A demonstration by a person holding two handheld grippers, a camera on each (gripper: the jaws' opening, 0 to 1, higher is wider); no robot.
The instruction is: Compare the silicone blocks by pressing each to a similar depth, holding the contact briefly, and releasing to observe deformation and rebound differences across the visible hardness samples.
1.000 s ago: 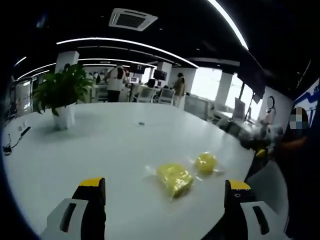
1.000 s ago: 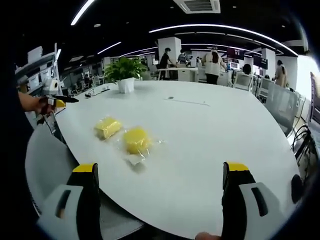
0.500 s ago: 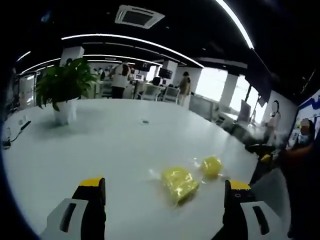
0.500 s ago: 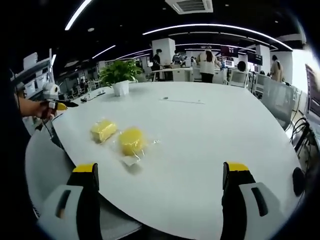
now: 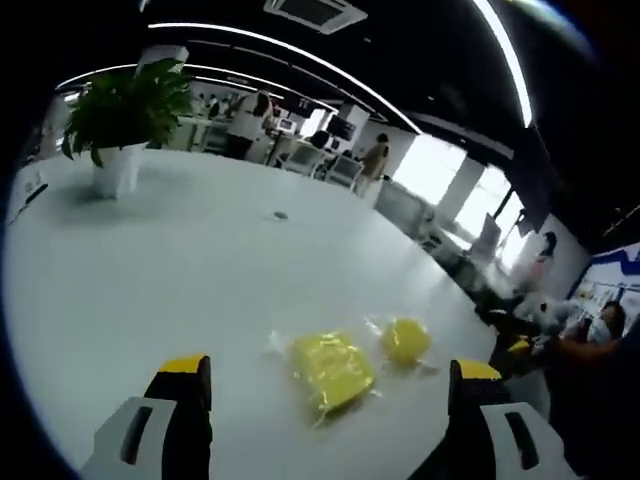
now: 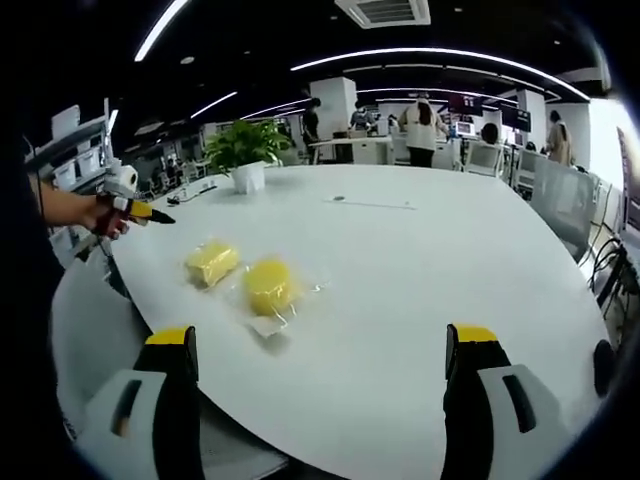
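My left hand-held gripper (image 5: pixel 325 400), jaws wide and empty, faces the squarish yellow silicone block in clear wrap (image 5: pixel 330 363) on the white bench (image 5: pixel 150 270), nearer than my equally open right hand-held gripper (image 6: pixel 325 400), with the rounder yellow wrapped block (image 5: pixel 406 340) just beyond.

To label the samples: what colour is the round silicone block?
Yellow; the round silicone block shows best in the right gripper view.
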